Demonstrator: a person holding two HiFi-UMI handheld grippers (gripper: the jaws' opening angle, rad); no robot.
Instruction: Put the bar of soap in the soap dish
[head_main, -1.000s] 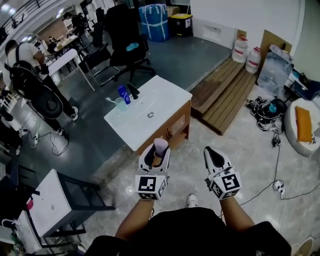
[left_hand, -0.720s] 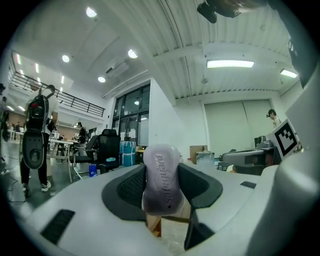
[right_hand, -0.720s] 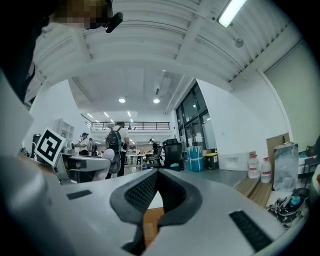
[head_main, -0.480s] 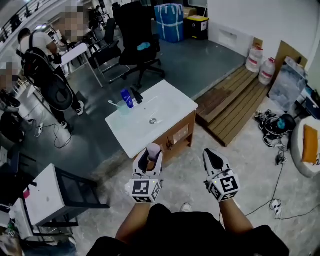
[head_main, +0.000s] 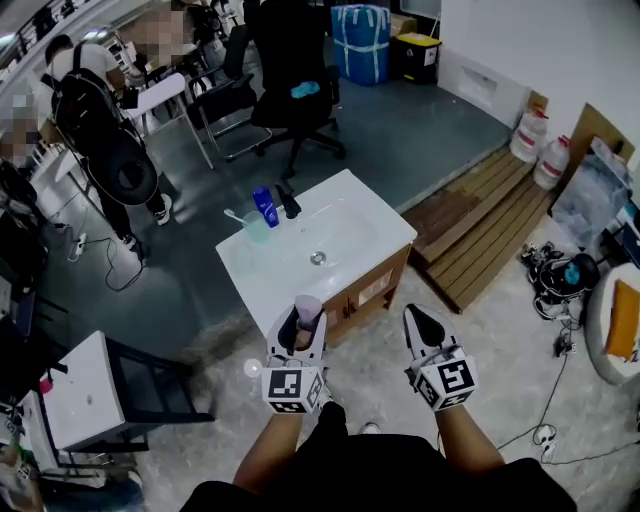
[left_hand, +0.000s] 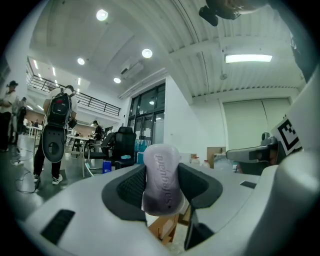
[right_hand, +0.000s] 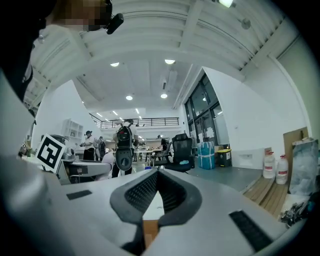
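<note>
The soap (head_main: 308, 306) sits in my left gripper (head_main: 303, 322), near the sink (head_main: 352, 222) ahead. A cup (head_main: 256, 229) and a bottle (head_main: 266, 207) stand on the sink's far left corner. A chair (head_main: 290, 55) is behind.

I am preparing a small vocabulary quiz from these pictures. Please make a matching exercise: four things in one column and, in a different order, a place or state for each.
Things
1. bar of soap
2. right gripper
3. blue bottle
4. black office chair

Places or states
A. on the dark floor beyond the washbasin
B. shut, nothing between the jaws
C. clamped in the left gripper
D. standing on the washbasin's far edge

Pairs: 1-C, 2-B, 3-D, 4-A
</note>
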